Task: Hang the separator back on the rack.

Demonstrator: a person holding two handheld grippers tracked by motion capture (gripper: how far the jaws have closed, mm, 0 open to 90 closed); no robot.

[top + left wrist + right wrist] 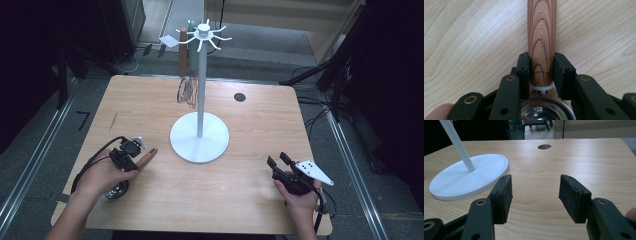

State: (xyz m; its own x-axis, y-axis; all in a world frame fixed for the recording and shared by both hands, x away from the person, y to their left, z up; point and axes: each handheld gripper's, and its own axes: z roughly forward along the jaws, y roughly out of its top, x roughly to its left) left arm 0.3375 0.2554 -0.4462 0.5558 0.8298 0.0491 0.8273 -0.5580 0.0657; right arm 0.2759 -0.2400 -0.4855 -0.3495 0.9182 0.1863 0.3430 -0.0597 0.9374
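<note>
Pale wooden surface (250, 145): near the white stand (199, 137), left gripper (541, 72) clenches the stiff, smooth spoon handle (541, 37) low, beside its heavier metal bowl (541, 112); right gripper (536, 195) released.

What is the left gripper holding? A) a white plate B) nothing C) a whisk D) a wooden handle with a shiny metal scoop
D: in the left gripper view the jaws of the left gripper press on both sides of the wooden handle, and the metal scoop sits just below them.
</note>
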